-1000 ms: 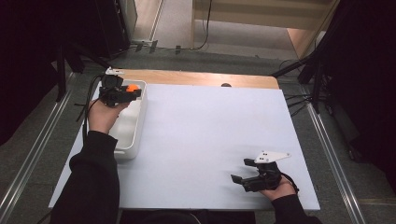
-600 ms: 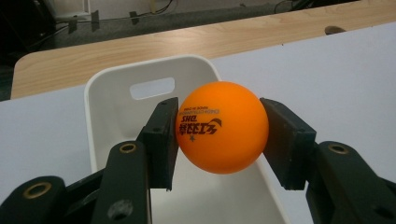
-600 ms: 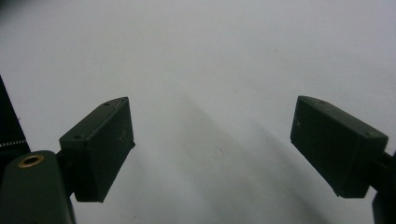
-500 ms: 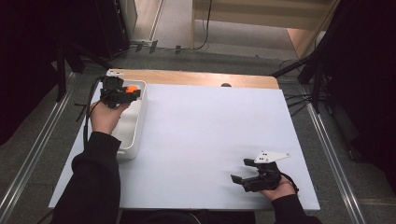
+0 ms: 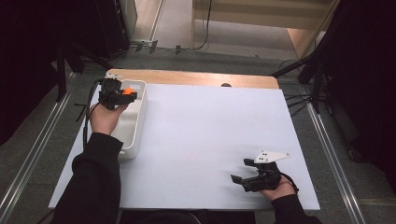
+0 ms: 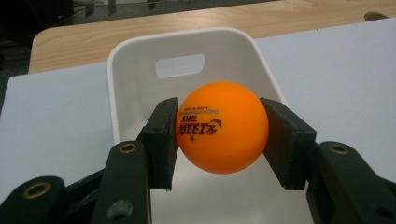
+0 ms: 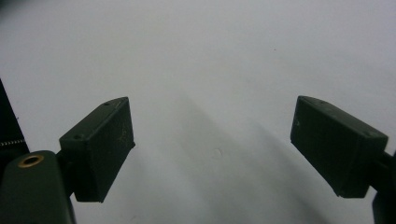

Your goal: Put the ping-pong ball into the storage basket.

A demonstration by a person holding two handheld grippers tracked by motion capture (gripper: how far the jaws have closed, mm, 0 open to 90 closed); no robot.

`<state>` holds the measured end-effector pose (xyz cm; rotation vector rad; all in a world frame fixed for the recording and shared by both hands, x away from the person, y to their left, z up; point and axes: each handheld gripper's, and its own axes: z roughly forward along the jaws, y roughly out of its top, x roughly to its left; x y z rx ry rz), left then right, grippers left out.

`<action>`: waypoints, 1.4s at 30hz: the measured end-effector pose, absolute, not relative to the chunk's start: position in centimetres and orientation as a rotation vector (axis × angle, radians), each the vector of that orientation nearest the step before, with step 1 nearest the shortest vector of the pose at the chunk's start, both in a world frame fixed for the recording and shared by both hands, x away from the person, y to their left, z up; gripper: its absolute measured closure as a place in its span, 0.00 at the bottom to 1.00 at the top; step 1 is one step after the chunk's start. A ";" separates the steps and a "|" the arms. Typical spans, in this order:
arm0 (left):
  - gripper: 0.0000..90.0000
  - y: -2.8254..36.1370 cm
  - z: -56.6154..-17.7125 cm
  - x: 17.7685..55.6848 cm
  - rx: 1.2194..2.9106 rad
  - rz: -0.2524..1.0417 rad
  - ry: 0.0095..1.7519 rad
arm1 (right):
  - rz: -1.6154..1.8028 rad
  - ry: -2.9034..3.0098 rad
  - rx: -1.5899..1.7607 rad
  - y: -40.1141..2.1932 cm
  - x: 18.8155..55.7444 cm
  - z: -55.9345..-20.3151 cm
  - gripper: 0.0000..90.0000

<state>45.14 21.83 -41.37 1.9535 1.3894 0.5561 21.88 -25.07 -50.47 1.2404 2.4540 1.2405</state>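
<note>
An orange ping-pong ball (image 6: 220,133) with dark print sits clamped between the two black jaws of my left gripper (image 6: 219,140), which is shut on it. In the high view that left gripper (image 5: 122,94) holds the ball (image 5: 127,91) over the far end of a white bin (image 5: 135,126) at the table's left. The bin (image 6: 140,79) lies right below the ball, its handle slot at the far wall. My right gripper (image 5: 243,173) rests low at the near right of the white table top (image 5: 210,126), jaws wide apart. Nothing lies between its jaws (image 7: 212,144).
A strip of bare wooden table (image 5: 196,78) runs along the far edge behind the white sheet. Dark stands and cables line both sides of the table. The bin's inside looks bare where it can be seen.
</note>
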 end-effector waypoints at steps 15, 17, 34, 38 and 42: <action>0.49 21.8 -41.3 45.1 1.936 0.537 1.378 | 1.242 2.453 1.241 -25.1 21.9 -50.5 0.13; 0.43 21.9 -40.8 45.0 1.908 0.532 1.363 | 1.245 2.453 1.242 -25.1 21.9 -50.4 0.13; 0.26 21.5 -38.8 44.3 1.933 0.500 1.307 | 1.248 2.457 1.241 -25.1 22.0 -50.5 0.13; 0.26 21.5 -38.5 44.1 1.918 0.469 1.296 | 1.250 2.462 1.246 -25.1 22.1 -50.5 0.13; 0.26 21.4 -38.4 44.0 1.922 0.462 1.281 | 1.258 2.462 1.234 -25.0 22.2 -50.5 0.13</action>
